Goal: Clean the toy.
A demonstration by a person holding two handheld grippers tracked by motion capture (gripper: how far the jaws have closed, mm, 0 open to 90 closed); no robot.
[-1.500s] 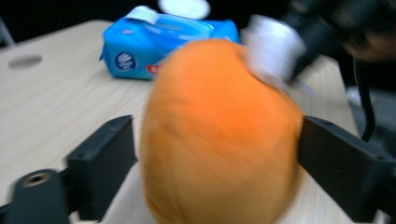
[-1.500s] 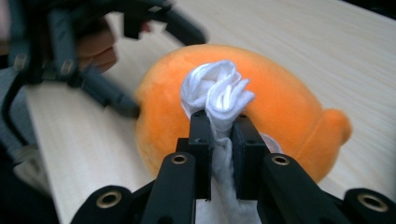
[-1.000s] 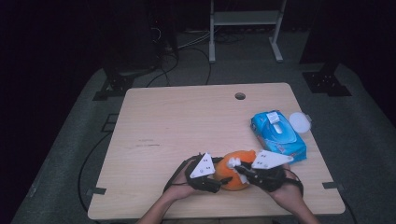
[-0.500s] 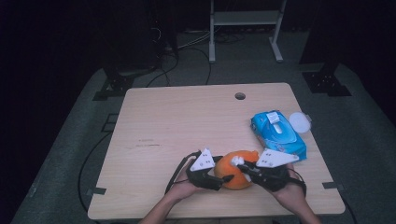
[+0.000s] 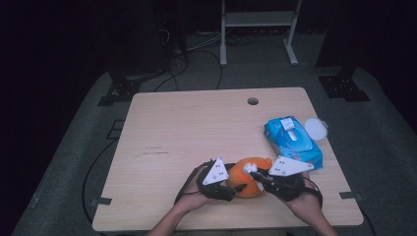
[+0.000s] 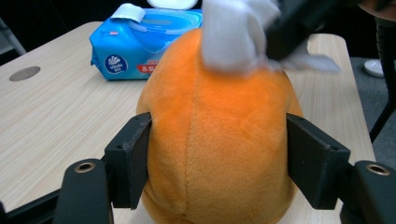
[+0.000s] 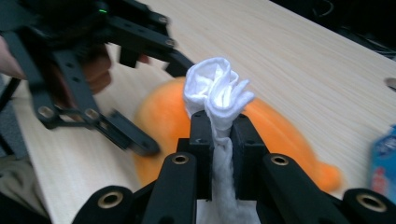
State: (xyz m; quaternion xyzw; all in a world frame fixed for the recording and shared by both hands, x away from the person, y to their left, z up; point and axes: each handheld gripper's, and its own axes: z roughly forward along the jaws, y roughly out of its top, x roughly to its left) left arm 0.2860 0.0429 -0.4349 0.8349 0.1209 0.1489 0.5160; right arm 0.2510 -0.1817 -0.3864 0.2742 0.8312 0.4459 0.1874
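Observation:
An orange plush toy (image 5: pixel 250 181) lies near the table's front edge. My left gripper (image 5: pixel 235 190) is shut on it, a black pad pressed into each side of the toy (image 6: pixel 219 140). Its jaws have just been opening slightly, with the toy still between them. My right gripper (image 7: pixel 219 133) is shut on a bunched white wipe (image 7: pixel 217 91). The wipe (image 6: pixel 233 32) rests on the top of the toy. In the high view my right gripper (image 5: pixel 254 173) meets the toy from the right.
A blue pack of wet wipes (image 5: pixel 292 140) with its lid flipped open lies to the right of the toy. A round white lid (image 5: pixel 315 129) sits beside it at the table's right edge. The wooden table (image 5: pixel 196 128) has a cable hole (image 5: pixel 253 101) at the back.

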